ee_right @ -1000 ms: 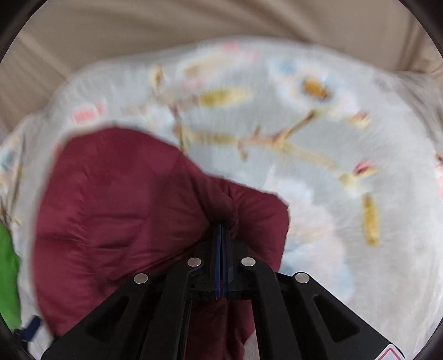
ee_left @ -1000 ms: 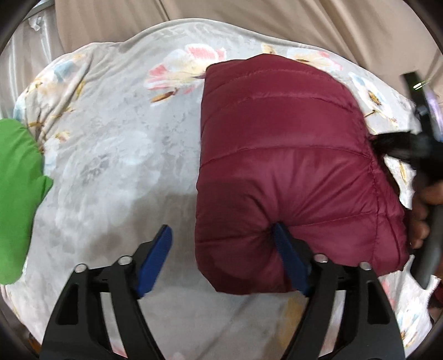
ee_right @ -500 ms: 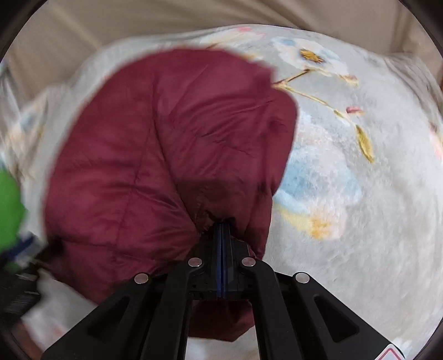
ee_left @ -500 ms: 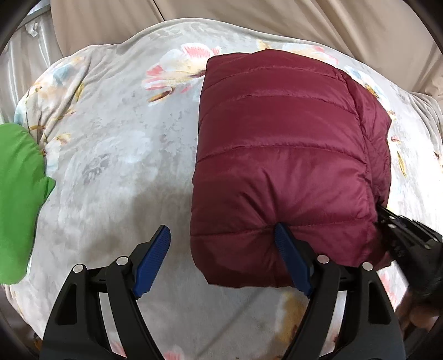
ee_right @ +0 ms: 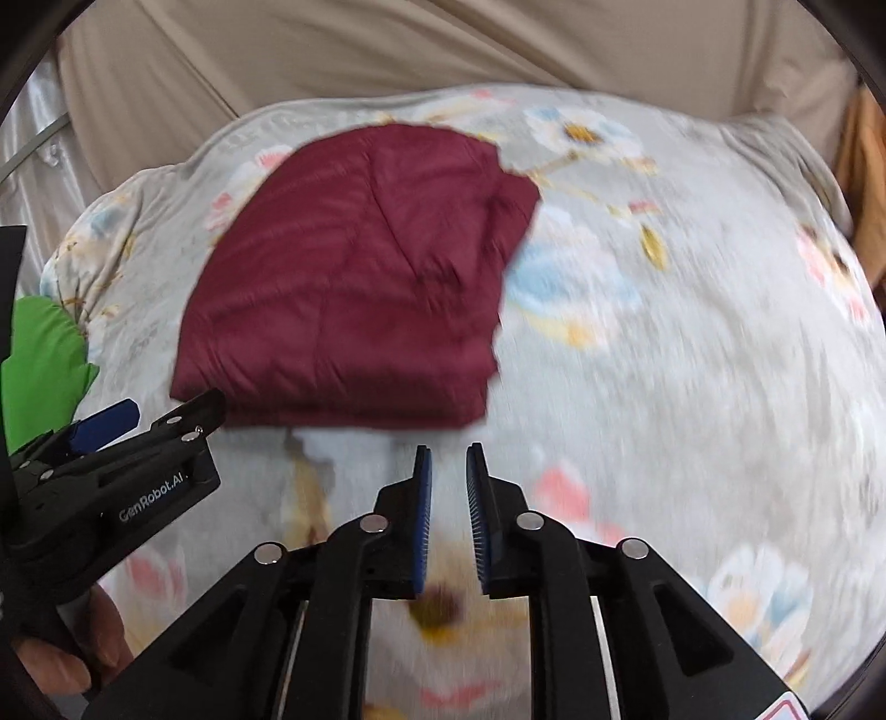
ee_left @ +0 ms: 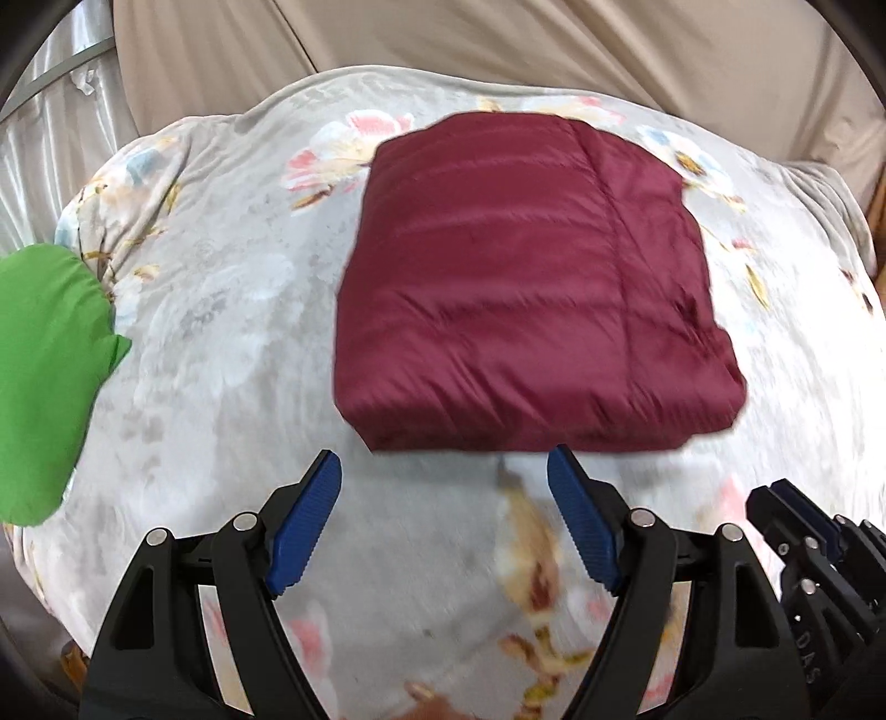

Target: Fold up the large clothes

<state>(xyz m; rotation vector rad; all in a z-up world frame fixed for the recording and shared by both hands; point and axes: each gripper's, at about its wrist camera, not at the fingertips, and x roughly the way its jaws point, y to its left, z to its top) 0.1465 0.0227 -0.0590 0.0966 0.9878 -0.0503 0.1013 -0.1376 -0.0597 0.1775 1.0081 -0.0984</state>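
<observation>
A maroon quilted puffer jacket (ee_left: 526, 288) lies folded into a flat square bundle on the floral bedspread (ee_left: 221, 343). It also shows in the right wrist view (ee_right: 354, 277). My left gripper (ee_left: 446, 471) is open and empty, just short of the bundle's near edge. My right gripper (ee_right: 447, 454) is slightly open and empty, also just short of the near edge, at its right corner. The left gripper shows at the left of the right wrist view (ee_right: 149, 421).
A bright green garment (ee_left: 44, 376) lies at the bed's left edge. It also shows in the right wrist view (ee_right: 44, 360). Beige curtains (ee_left: 498, 50) hang behind the bed. The bedspread (ee_right: 692, 360) stretches out right of the jacket.
My right gripper has let go of the jacket's corner and opened slightly. Both grippers have pulled back toward me. The jacket now lies flat and square.
</observation>
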